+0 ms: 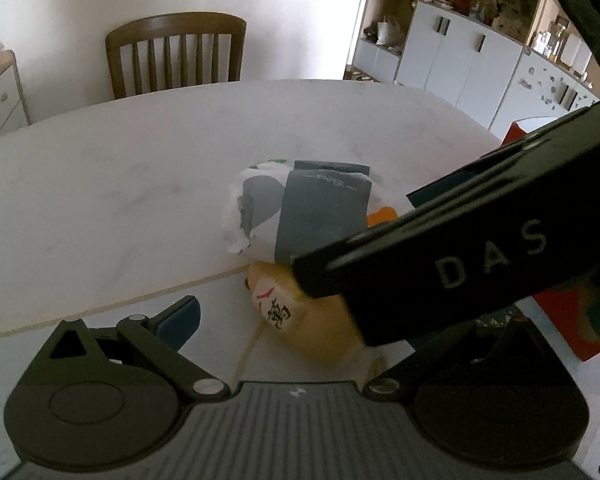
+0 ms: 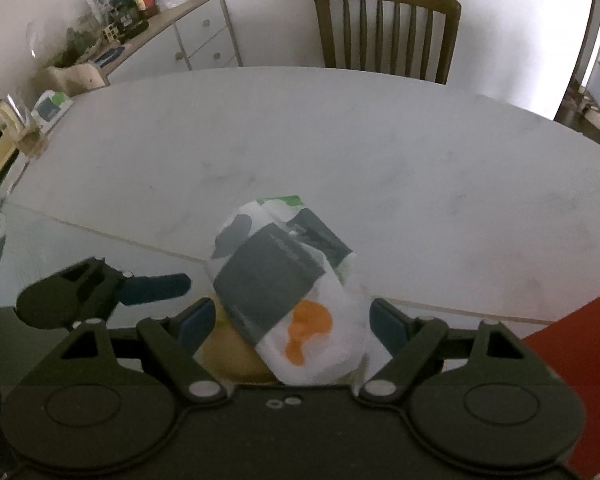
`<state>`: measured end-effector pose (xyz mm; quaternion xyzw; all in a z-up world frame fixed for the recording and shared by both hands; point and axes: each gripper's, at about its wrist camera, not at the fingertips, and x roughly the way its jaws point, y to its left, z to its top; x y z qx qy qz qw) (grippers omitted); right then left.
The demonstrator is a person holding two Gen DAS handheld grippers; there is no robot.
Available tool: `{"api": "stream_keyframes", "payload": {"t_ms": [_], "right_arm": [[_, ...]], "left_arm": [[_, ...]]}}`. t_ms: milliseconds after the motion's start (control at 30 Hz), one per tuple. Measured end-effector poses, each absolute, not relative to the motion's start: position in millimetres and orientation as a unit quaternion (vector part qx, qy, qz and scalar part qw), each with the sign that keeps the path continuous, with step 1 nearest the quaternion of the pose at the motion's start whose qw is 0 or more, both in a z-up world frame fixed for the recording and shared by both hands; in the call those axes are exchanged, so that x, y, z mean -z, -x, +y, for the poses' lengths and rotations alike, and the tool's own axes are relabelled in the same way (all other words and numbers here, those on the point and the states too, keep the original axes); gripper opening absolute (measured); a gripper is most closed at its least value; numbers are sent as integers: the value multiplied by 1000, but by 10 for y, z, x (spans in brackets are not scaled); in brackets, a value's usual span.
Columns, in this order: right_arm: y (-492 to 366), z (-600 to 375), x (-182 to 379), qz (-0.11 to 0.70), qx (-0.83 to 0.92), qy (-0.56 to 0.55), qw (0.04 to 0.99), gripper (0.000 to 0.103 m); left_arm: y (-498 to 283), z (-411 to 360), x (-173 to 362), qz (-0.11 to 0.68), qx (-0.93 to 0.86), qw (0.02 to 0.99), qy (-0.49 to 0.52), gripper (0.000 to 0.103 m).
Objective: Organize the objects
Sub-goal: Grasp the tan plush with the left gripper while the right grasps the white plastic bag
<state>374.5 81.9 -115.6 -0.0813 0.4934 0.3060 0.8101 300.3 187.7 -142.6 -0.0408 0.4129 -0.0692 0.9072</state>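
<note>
A white tissue pack (image 2: 288,292) with grey, green and orange print lies between the pads of my right gripper (image 2: 292,320), whose jaws stand wide apart around it. It also shows in the left wrist view (image 1: 300,212). Under it sits a yellow plush toy (image 1: 300,320) with a white tile bearing a Chinese character; it shows as a yellow patch in the right wrist view (image 2: 228,352). My left gripper (image 1: 300,304) is open near the toy; its right finger is hidden behind the right gripper's black body (image 1: 460,248). The left gripper's blue pad (image 2: 156,286) shows in the right wrist view.
A white oval table (image 2: 340,152) lies ahead, with a wooden chair (image 2: 388,28) behind it. A red box (image 2: 576,360) sits at the right. A cluttered white dresser (image 2: 172,32) stands at the left, cupboards and shelves (image 1: 480,48) at the far right.
</note>
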Motion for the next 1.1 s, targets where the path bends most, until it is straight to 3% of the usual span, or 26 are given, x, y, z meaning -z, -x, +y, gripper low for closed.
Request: {"api": "stream_keyframes", "payload": {"t_ms": [267,333,433,567,600,733,1100], "right_arm": [[-3783,797,1156,489,-318,69,810,81],[-3781,807,1159,487,-319,73,810,73],[-3777,811,1161,488,-326,69,807,62],[-3734,829,1139,481,-333,72,808,53],[-3728,827,1130,479,-332,73,809,52],[-3741,787,1096,488,-312,63,813,41],[-3512,408,827,483,-277,40,830,38]], "left_arm": [[-2988,1776,1443,400,88,912,34,102],[-2977,1764,1454,400,90,911,35,100],[-2949,1741,1469,401,96,910,33,87],[-2912,1716,1465,398,96,912,29,77],[-2905,1717,1459,398,99,911,32,70],[-2886,1682,1436,401,97,911,22,65],[-2753,1643,1296,405,90,909,37,59]]}}
